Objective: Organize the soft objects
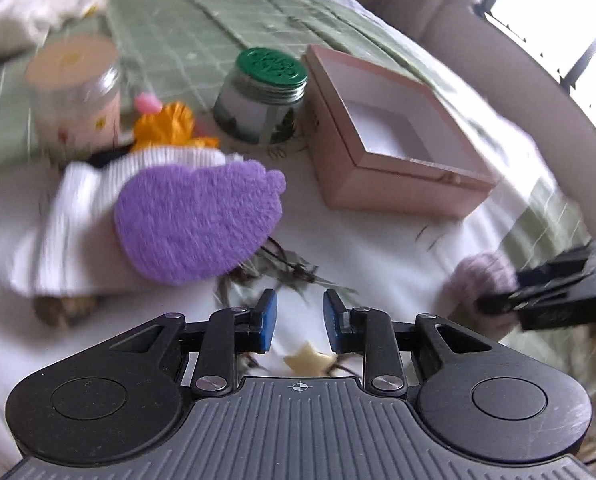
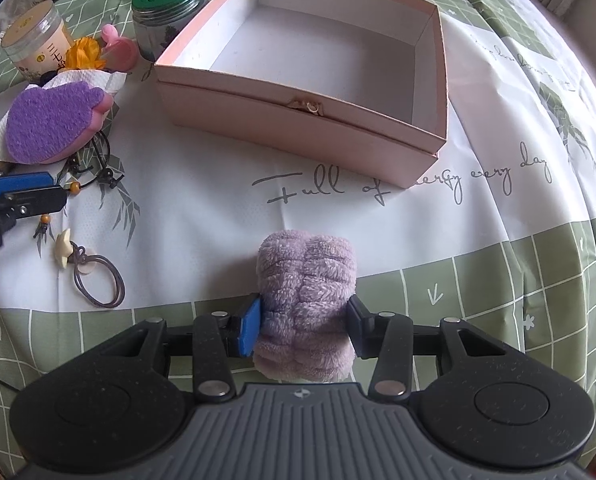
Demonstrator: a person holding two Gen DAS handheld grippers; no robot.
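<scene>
Right wrist: fluffy lilac towel roll [image 2: 306, 304]

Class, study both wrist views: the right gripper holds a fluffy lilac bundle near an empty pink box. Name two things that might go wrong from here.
1. The right gripper pinches the fluffy lilac bundle only at its lower end, so it may sag or slip.
2. The open left gripper hovers over a corded star charm; the cord could snag its fingers.
</scene>
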